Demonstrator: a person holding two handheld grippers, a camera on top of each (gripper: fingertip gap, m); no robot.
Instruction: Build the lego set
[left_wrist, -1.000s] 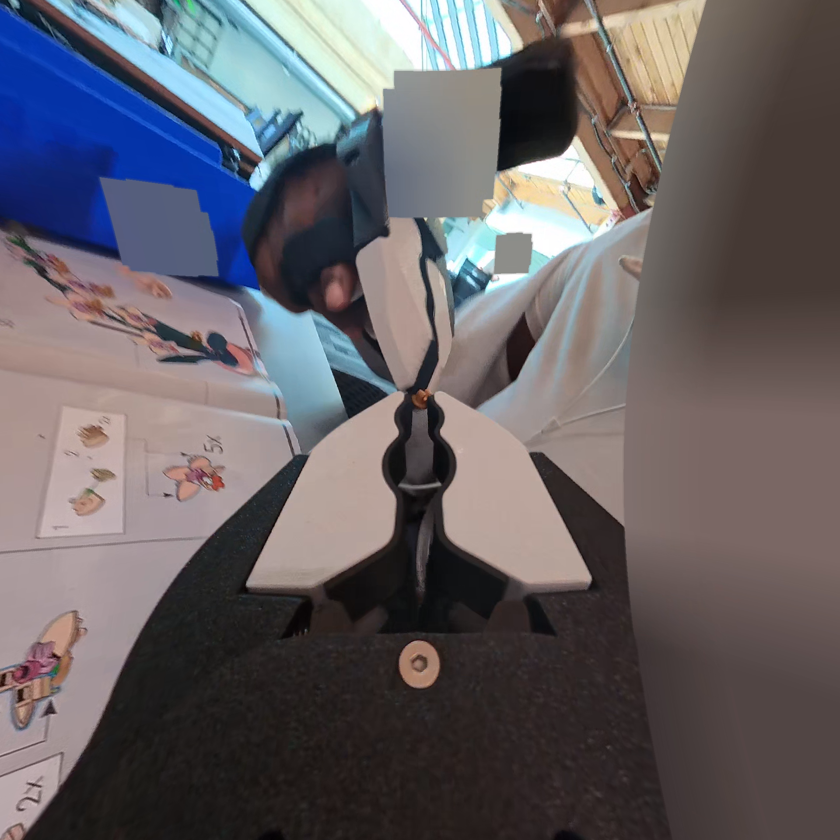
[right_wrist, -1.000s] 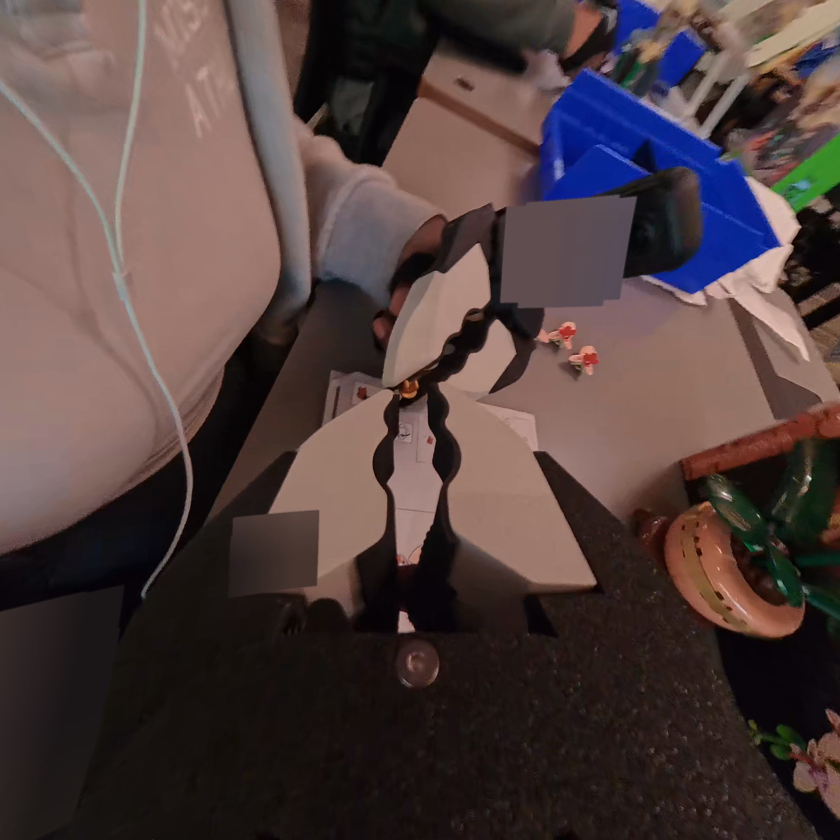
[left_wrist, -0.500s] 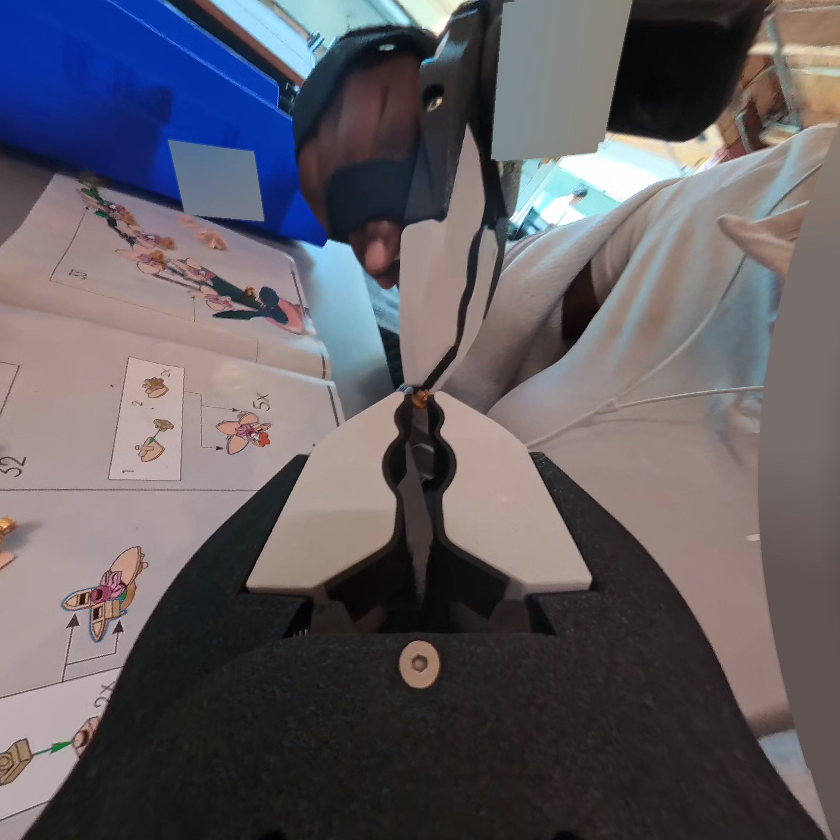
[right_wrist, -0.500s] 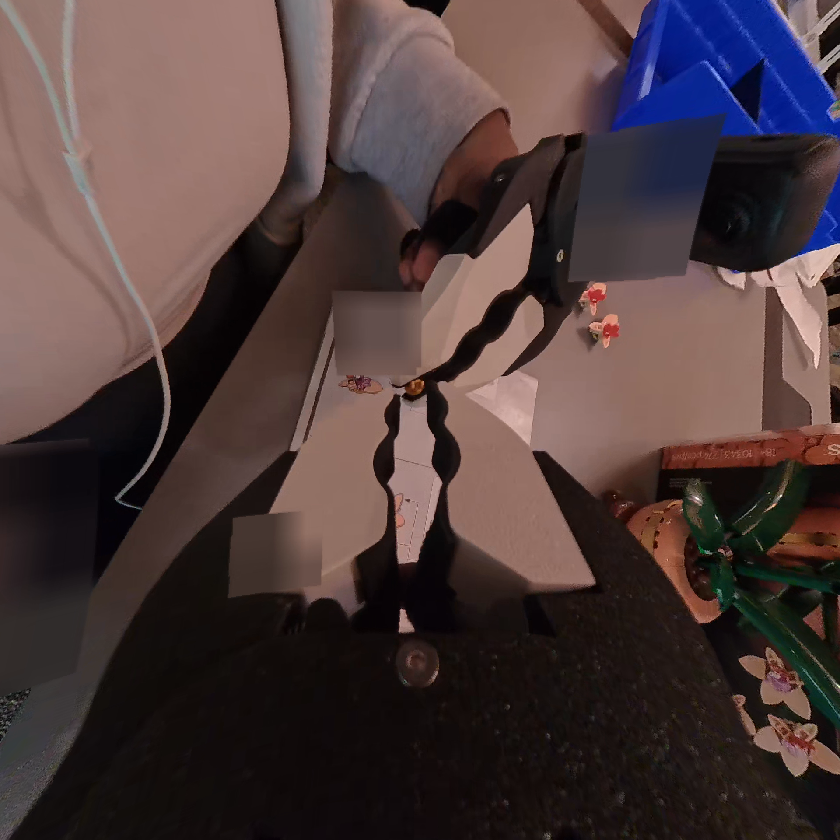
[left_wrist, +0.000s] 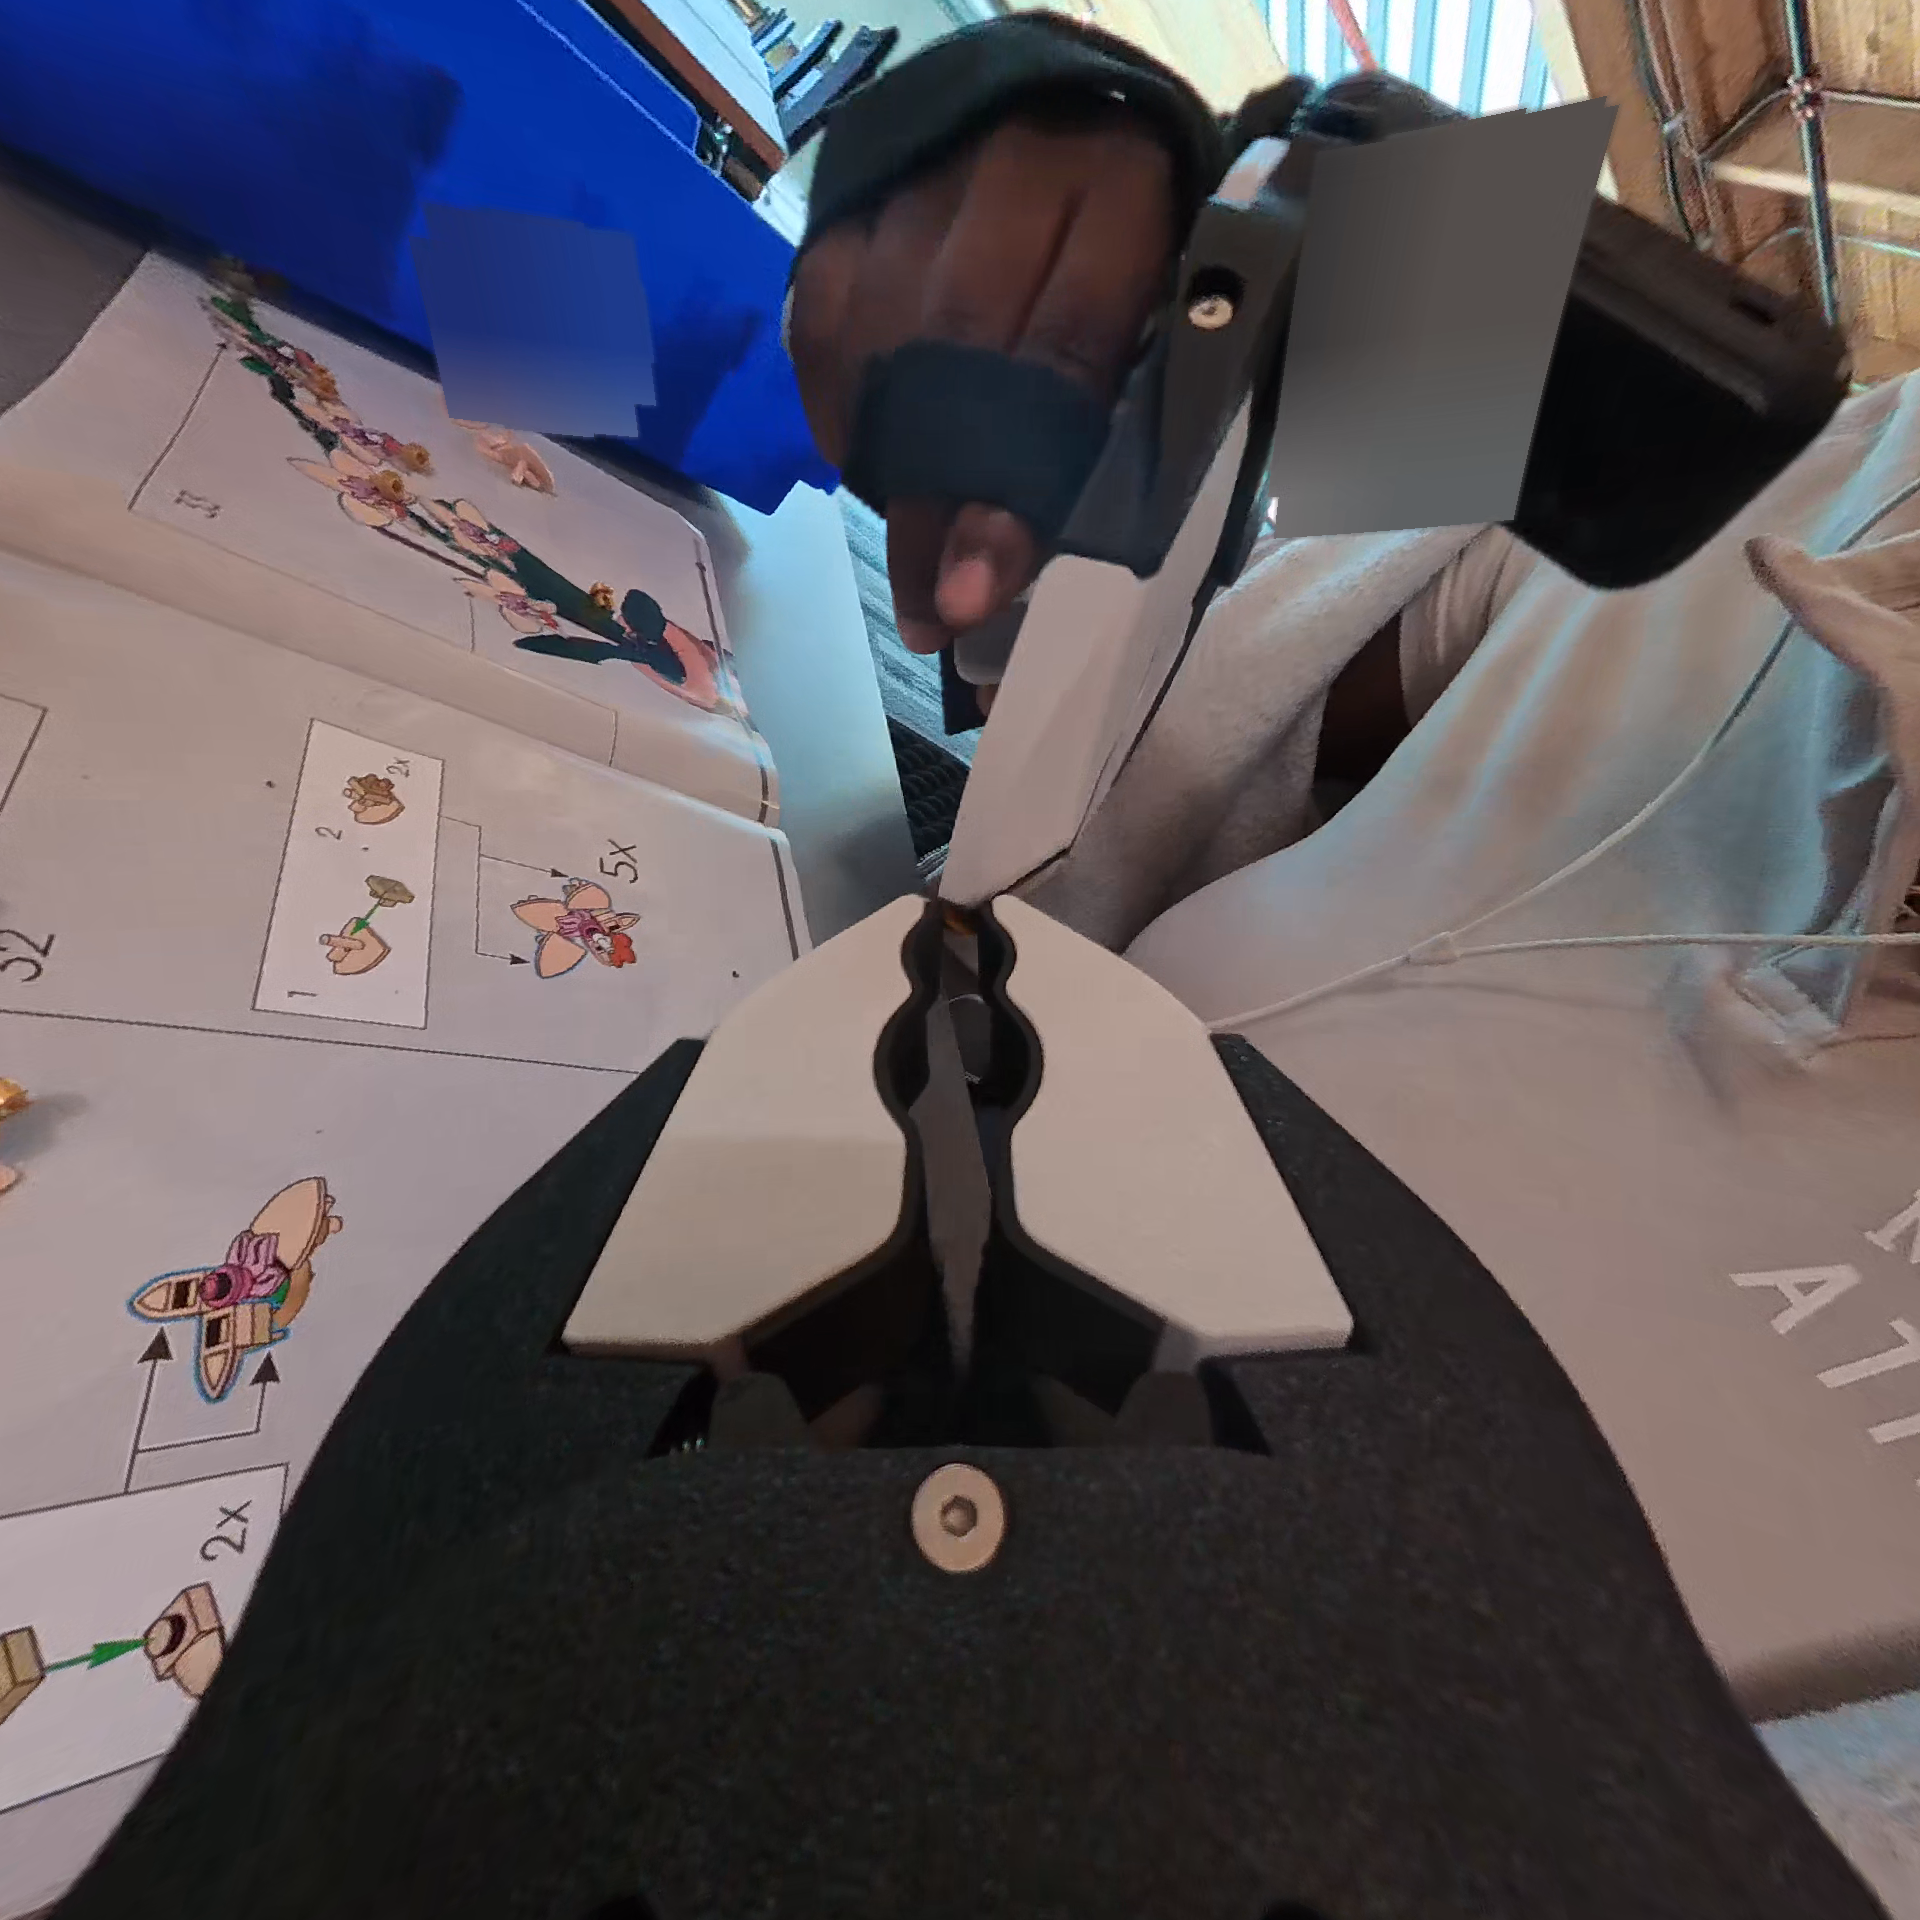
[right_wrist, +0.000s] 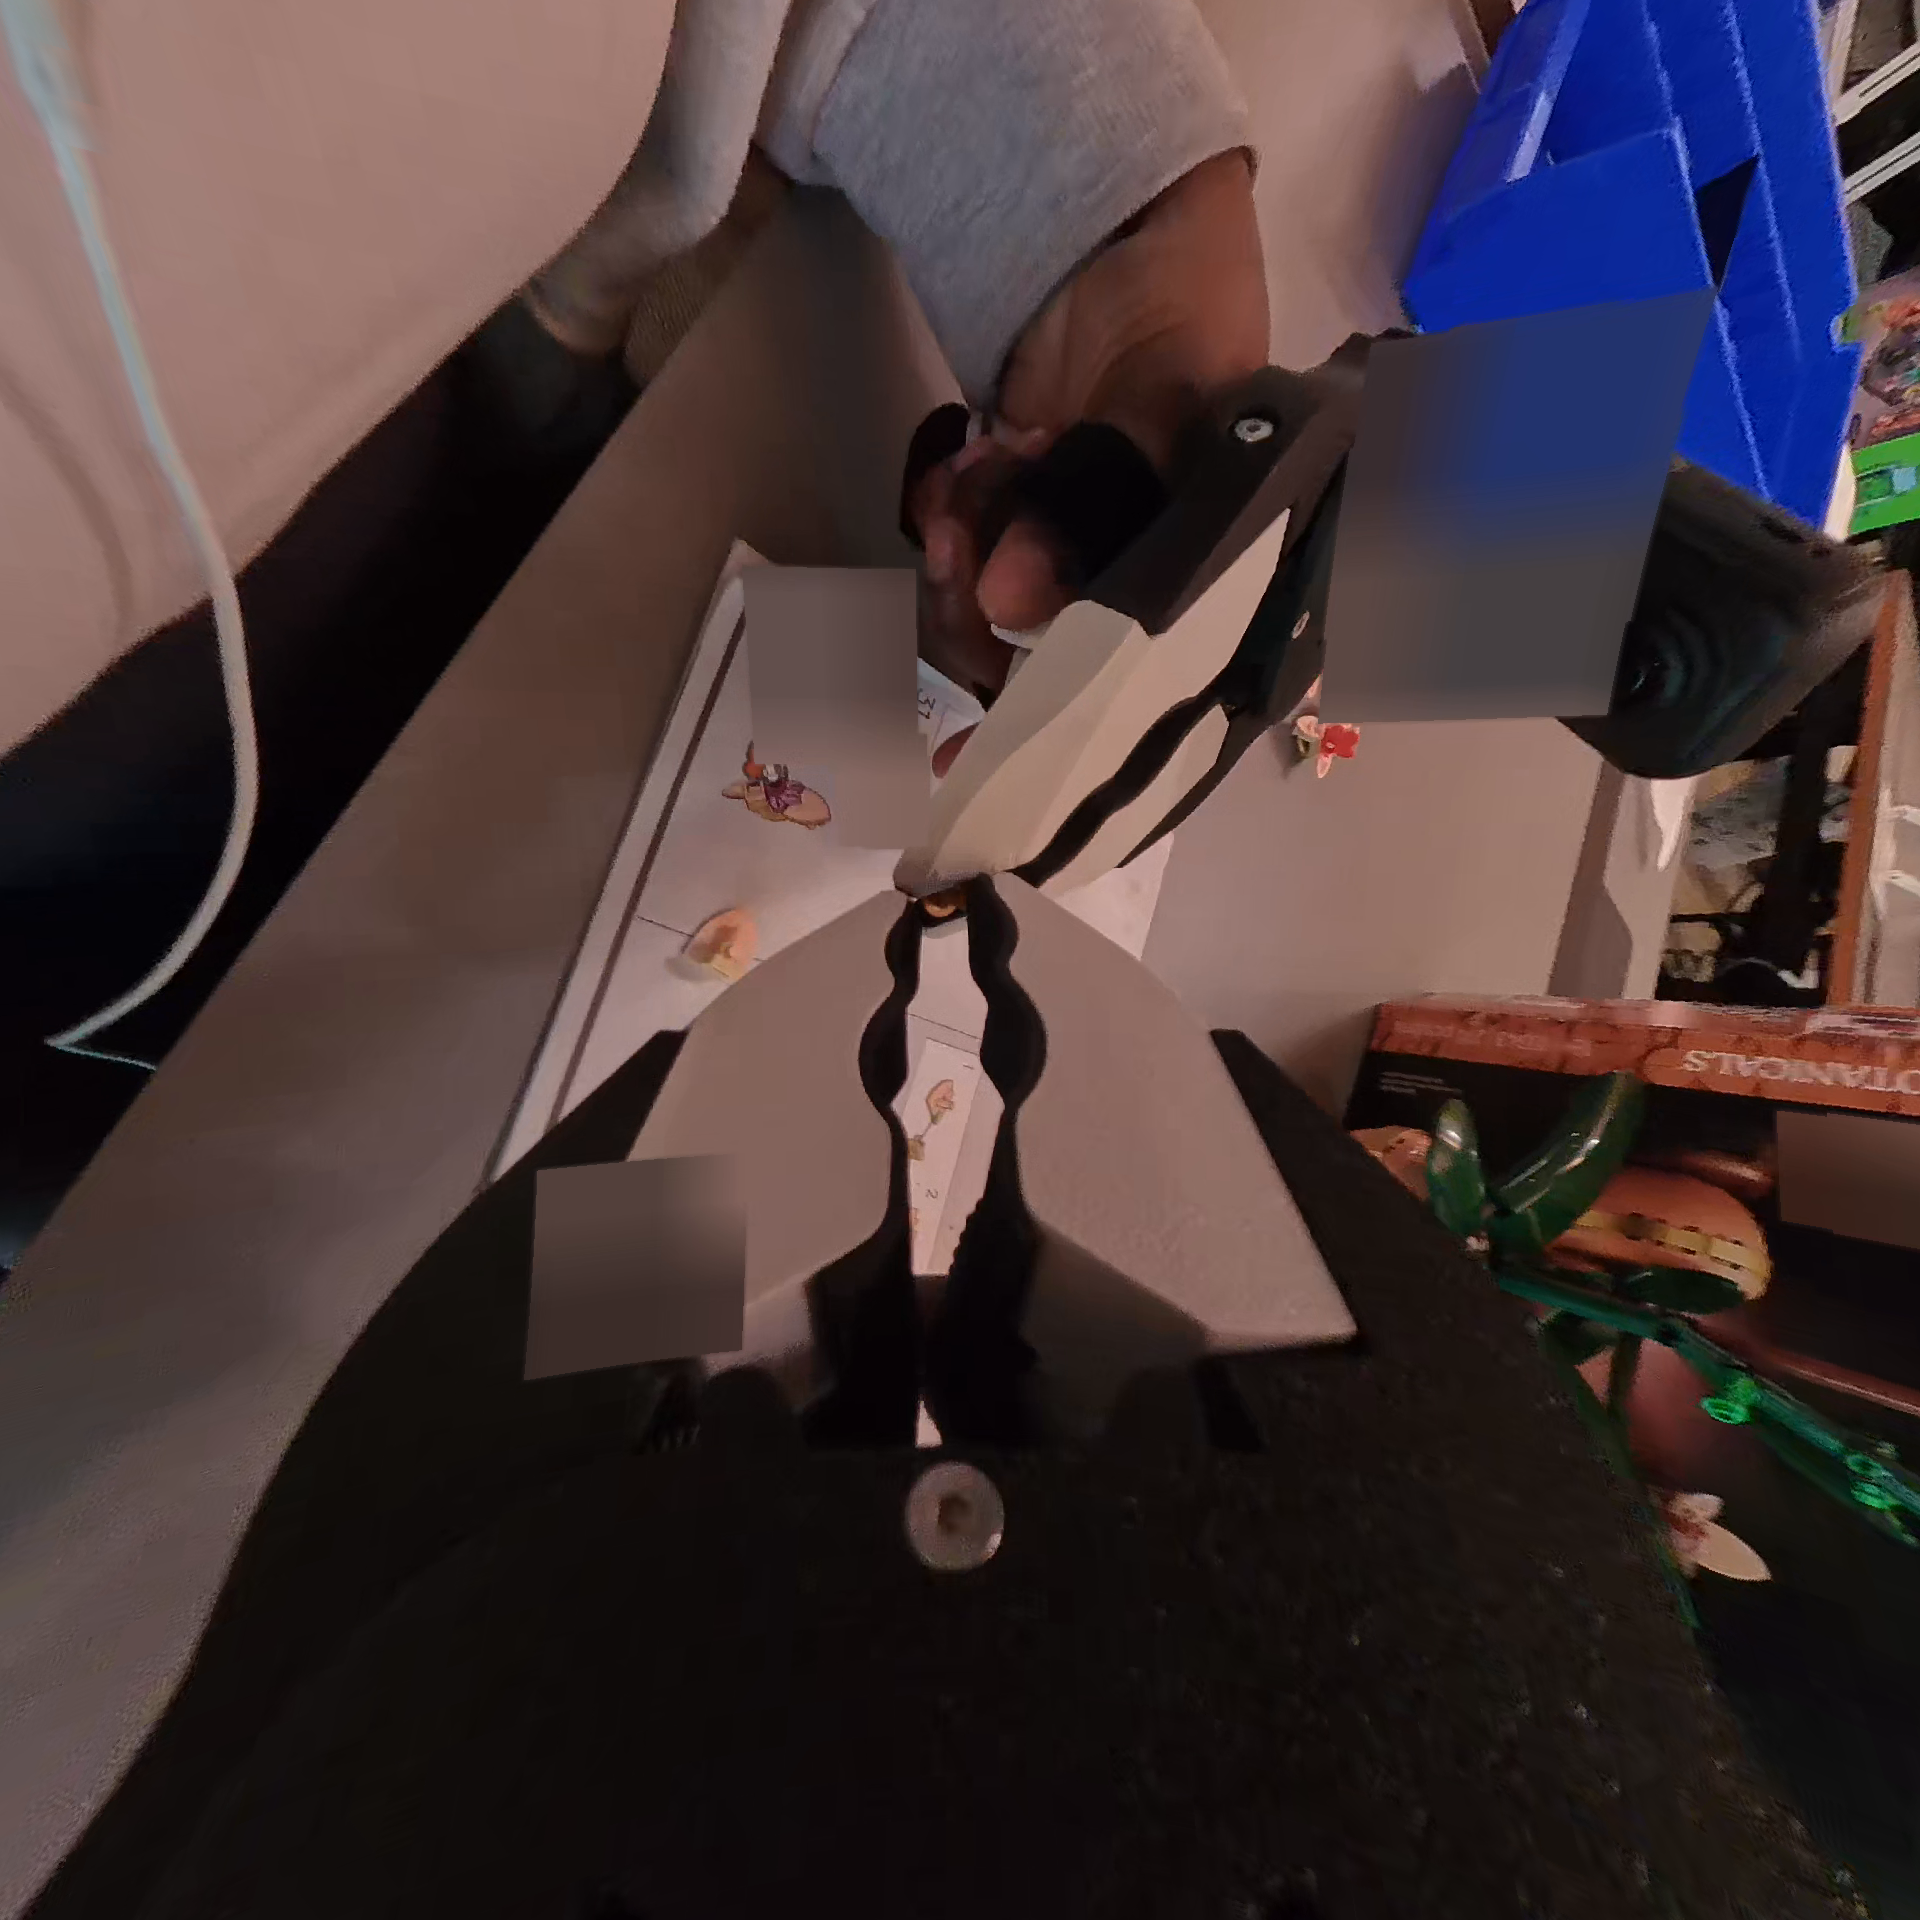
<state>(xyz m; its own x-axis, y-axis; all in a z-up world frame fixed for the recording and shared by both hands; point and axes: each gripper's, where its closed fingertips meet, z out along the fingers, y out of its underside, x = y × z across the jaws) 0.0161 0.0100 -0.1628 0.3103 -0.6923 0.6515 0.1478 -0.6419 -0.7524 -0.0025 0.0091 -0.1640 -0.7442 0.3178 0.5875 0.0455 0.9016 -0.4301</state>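
My left gripper (left_wrist: 958, 923) and my right gripper (right_wrist: 940, 902) meet tip to tip above the table. A small gold lego piece (left_wrist: 962, 918) sits pinched where the tips touch; it also shows in the right wrist view (right_wrist: 941, 906). Both grippers' jaws are nearly closed around it, and I cannot tell whether it is one piece or two joined. In the left wrist view the right gripper (left_wrist: 971, 894) comes down from above, held by a hand in a black strap (left_wrist: 977, 343). In the right wrist view the left gripper (right_wrist: 920, 871) comes in from the upper right.
An open instruction booklet (left_wrist: 343, 831) lies on the grey table with loose tan pieces on it (right_wrist: 719, 943). Blue bins (left_wrist: 312, 156) stand behind it. A green-stemmed lego plant in a tan pot (right_wrist: 1558, 1236), a box (right_wrist: 1621, 1049) and a small red-and-white flower (right_wrist: 1330, 743) are at right.
The two grippers have stayed tip to tip on the gold piece while both moved lower and closer to the booklet. The right gripper now leans further to the right in the left wrist view.
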